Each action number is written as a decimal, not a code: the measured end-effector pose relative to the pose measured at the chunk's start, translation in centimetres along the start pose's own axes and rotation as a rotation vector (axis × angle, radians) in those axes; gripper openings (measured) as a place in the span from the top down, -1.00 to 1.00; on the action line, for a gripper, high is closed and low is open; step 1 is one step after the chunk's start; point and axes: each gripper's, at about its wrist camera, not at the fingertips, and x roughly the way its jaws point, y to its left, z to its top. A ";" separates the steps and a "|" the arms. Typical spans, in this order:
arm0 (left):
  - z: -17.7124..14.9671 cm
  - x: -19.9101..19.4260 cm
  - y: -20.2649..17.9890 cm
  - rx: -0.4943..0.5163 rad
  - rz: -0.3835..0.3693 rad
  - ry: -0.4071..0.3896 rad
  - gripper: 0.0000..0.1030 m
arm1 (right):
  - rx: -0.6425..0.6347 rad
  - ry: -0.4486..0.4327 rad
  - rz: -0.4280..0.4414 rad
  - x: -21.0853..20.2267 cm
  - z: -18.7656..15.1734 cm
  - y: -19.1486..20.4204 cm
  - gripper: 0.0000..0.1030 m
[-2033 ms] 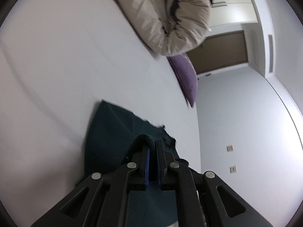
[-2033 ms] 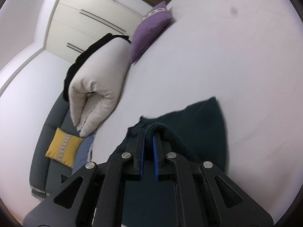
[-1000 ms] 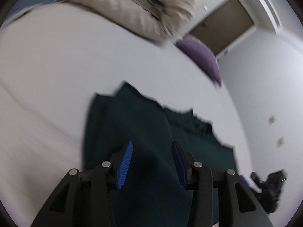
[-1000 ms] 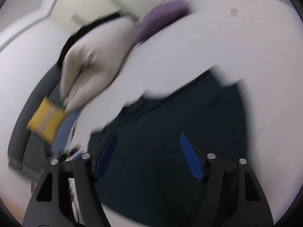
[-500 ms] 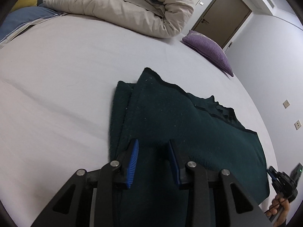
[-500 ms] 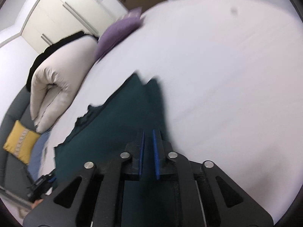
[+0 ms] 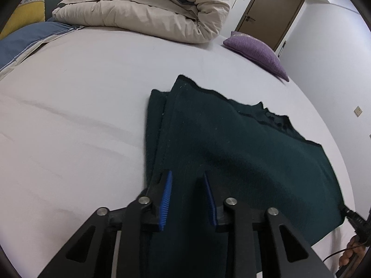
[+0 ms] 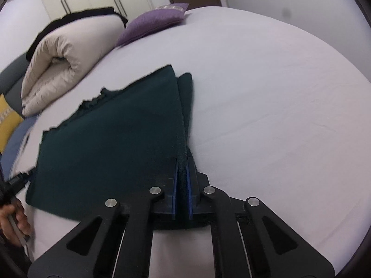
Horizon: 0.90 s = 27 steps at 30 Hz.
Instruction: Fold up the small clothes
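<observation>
A dark green knitted garment [image 7: 231, 143] lies folded on the white bed sheet [image 7: 69, 115], with a second layer showing along its left side. My left gripper [image 7: 187, 173] hovers over the garment's near left edge. Its jaws are closing, and the cloth lies between the blue pads [image 7: 165, 194] with a gap still showing. In the right wrist view the same garment [image 8: 116, 139] spreads out to the left. My right gripper [image 8: 182, 159] is shut on the folded right edge of the garment, with a ridge of cloth pinched between the pads.
A rolled beige duvet [image 7: 150, 7] and a purple pillow [image 7: 255, 51] lie at the far side of the bed. A blue cloth [image 7: 23, 39] and a yellow cushion [image 8: 4, 113] are at the left. A person's hand [image 8: 14, 220] holds the other gripper's handle.
Both grippers let go of the raised fold, opened and came down to the garment's near edge. The right one then shut on the right edge, and the left one's jaws narrowed.
</observation>
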 end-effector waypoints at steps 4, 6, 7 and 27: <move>-0.2 0.4 0.6 -0.012 0.002 0.017 0.66 | 0.002 0.024 -0.009 -0.9 -0.9 -0.4 0.92; -0.3 0.5 0.8 -0.002 0.002 0.022 0.70 | 0.043 0.041 0.000 -0.5 -1.8 -1.5 0.92; -0.4 0.5 0.8 0.004 0.003 0.023 0.71 | 0.066 0.044 0.018 -0.3 -2.1 -2.1 0.92; 4.8 0.7 -4.8 0.128 0.106 -0.096 0.18 | -0.112 0.059 0.336 1.1 2.8 10.8 0.11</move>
